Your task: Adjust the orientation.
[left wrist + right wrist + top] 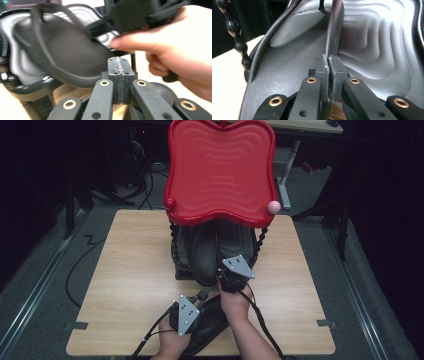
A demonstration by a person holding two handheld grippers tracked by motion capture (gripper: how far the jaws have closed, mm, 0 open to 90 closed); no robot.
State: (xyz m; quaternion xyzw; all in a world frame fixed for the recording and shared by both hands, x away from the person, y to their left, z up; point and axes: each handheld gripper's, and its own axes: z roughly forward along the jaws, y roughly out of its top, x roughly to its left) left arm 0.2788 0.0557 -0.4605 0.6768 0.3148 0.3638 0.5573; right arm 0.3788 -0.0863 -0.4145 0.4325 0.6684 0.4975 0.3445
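Two flip-flops | right fingers (329, 62) pinch strap (333, 32) | left fingers (120, 65) closed beside sole (70, 55)

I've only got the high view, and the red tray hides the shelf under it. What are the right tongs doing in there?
Observer: The right tongs are shut on the thin strap of a dark sandal.
Operator: What is that sandal lying on?
Observer: A grey tray with wavy ridges, clear in the right gripper view.
Operator: And on the other side?
Observer: The left tongs are pressed shut, with nothing visible between the pads.
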